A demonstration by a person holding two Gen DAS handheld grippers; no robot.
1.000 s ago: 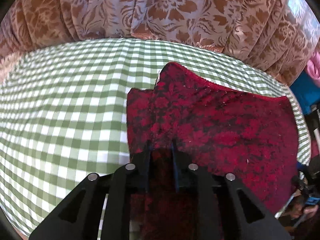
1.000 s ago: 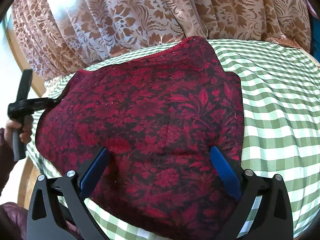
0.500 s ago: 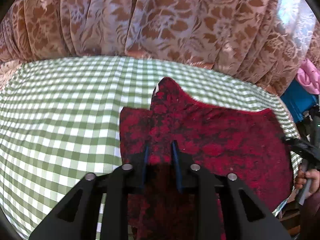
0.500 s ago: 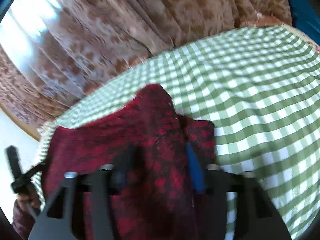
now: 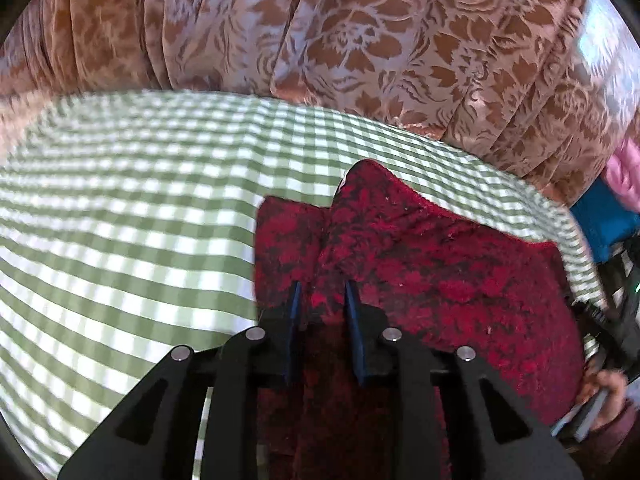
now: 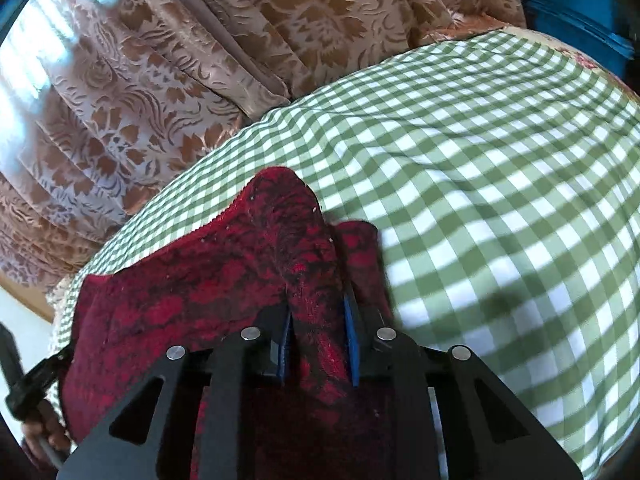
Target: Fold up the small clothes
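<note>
A dark red floral garment (image 5: 440,280) lies on the green-and-white checked tablecloth (image 5: 120,220), one corner peaked toward the curtain. My left gripper (image 5: 322,286) is shut on a bunched edge of it, with fabric filling the gap between the blue pads. In the right wrist view the same garment (image 6: 200,292) rises in a ridge, and my right gripper (image 6: 316,308) is closing on that ridge, its pads pressing the cloth from both sides. The near part of the garment is hidden under both grippers' bodies.
A brown floral curtain (image 5: 360,40) hangs close behind the table. The checked cloth (image 6: 500,200) stretches bare to the right in the right wrist view. A blue object (image 5: 604,216) and pink fabric (image 5: 624,172) sit beyond the table's right edge. A hand (image 5: 604,392) holds the other gripper there.
The right gripper's jaws went from wide apart over the flat garment to closed on a pinched ridge, and it rolled and shifted toward the garment's edge. The left gripper kept its grip.
</note>
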